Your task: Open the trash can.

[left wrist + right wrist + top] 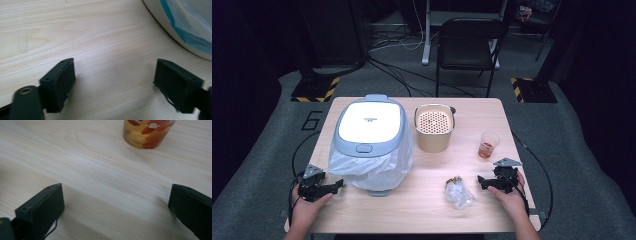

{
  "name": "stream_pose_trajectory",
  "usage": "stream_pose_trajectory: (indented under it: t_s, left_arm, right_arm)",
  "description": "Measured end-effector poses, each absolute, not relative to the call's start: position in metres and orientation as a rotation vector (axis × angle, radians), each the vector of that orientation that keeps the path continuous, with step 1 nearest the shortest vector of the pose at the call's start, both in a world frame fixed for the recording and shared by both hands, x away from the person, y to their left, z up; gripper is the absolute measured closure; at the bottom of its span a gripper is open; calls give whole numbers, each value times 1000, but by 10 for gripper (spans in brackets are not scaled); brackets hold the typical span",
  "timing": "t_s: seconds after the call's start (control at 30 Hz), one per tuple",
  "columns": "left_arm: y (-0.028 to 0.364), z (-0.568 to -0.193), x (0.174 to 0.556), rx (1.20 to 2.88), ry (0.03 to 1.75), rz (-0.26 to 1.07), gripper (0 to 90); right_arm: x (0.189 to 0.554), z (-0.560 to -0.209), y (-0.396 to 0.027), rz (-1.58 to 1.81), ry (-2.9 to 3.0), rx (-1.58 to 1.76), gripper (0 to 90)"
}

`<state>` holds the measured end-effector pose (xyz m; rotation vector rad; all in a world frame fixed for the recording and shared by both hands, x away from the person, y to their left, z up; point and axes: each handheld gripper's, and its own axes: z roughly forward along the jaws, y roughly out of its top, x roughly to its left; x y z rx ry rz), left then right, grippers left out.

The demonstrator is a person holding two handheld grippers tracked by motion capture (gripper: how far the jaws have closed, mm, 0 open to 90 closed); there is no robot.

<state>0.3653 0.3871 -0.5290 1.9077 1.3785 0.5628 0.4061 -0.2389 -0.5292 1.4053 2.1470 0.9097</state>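
Note:
A grey-blue lidded bin (369, 131) lined with a clear plastic bag stands at the table's left; its white base and blue-tinted bag edge (185, 32) fill the upper right of the left gripper view. My left gripper (338, 185) (113, 82) rests open on the wood near the bin's front left, nothing between its jaws. A small knotted plastic bag (458, 191) with dark scraps lies at front centre. My right gripper (481, 182) (116, 207) lies open just right of that bag. A clear cup (488, 144) (147, 132) of amber liquid with red pieces stands beyond it.
A beige round container (433, 129) with a perforated insert stands behind the table's middle. The light wooden table (422, 210) has bare wood between the small bag and the bin. A black chair (467, 47) and floor cables lie beyond the far edge.

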Motion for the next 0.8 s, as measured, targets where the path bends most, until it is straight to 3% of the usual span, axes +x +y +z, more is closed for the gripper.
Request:
stream_pose_trajectory:
  t_s: [0.43, 0.8]
  left_arm:
    - [367, -510, 355, 1927, 1340, 453, 503]
    - [352, -487, 335, 1947, 1284, 381, 694]
  right_arm:
    - [406, -529, -239, 908, 2141, 1404, 0]
    - [404, -529, -237, 911, 2122, 1422, 15]
